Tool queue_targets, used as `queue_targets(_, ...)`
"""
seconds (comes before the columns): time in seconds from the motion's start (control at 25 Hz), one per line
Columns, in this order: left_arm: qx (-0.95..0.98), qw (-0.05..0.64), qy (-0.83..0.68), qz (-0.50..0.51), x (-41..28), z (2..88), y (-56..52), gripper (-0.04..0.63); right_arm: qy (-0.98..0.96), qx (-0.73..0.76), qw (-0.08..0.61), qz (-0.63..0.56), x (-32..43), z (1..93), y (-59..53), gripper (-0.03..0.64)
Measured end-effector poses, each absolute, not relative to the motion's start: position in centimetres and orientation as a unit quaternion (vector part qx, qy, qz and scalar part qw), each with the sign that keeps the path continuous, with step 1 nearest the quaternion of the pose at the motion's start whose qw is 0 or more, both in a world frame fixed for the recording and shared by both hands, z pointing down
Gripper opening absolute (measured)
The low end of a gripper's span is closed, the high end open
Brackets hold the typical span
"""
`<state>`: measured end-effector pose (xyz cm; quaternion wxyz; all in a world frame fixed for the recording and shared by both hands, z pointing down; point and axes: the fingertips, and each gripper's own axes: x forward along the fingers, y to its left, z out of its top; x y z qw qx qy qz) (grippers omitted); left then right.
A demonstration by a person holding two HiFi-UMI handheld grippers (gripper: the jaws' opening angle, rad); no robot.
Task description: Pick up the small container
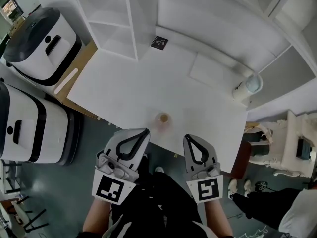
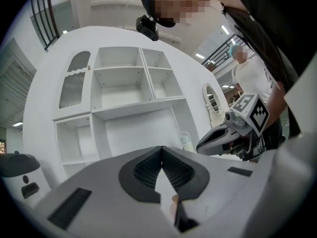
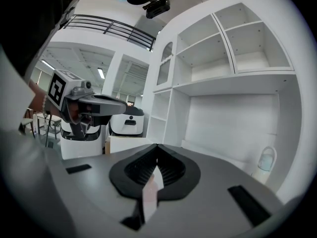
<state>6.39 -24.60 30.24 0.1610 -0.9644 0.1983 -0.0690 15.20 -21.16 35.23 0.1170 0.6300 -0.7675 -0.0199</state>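
Observation:
The small container (image 1: pixel 163 119) is a translucent, pinkish cup standing on the white table (image 1: pixel 148 88), close to its front edge. My left gripper (image 1: pixel 144 132) is held just in front of that edge, to the cup's lower left, with its jaws shut and nothing held. My right gripper (image 1: pixel 187 138) is at the cup's lower right, also shut and empty. Neither touches the cup. In the left gripper view the jaws (image 2: pixel 162 148) meet tip to tip, and the right gripper (image 2: pixel 233 133) shows beside them. The right gripper view shows its own closed jaws (image 3: pixel 157 146) and the left gripper (image 3: pixel 94 105).
A pale bottle (image 1: pixel 249 86) stands at the table's back right corner. A black marker tag (image 1: pixel 159 42) lies at the back, by the white shelf unit (image 1: pixel 116 19). Two white machines (image 1: pixel 42 43) (image 1: pixel 29 125) stand to the left, a white chair (image 1: pixel 280 143) to the right.

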Motion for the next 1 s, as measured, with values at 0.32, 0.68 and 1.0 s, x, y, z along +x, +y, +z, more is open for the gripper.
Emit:
queue_targets(0.32, -0.974, 0.158, 0.148, -0.073, 7.6, 31.4, -27.6, 0.002, -0.750, 0.647, 0.139, -0.009, 15.1, 38.1, -24.0, 0.002)
queue_targets(0.68, -0.981, 0.142, 0.107, -0.078, 7.8, 32.7, -30.4, 0.002, -0.729, 0.666, 0.154, 0.039, 15.1, 42.0, -26.0, 0.056)
queue_targets(1.0, -0.985, 0.125, 0.077, -0.086, 8.1, 34.4, -32.1, 0.002, -0.724, 0.655, 0.206, 0.067, 14.4, 46.4, -27.0, 0.118)
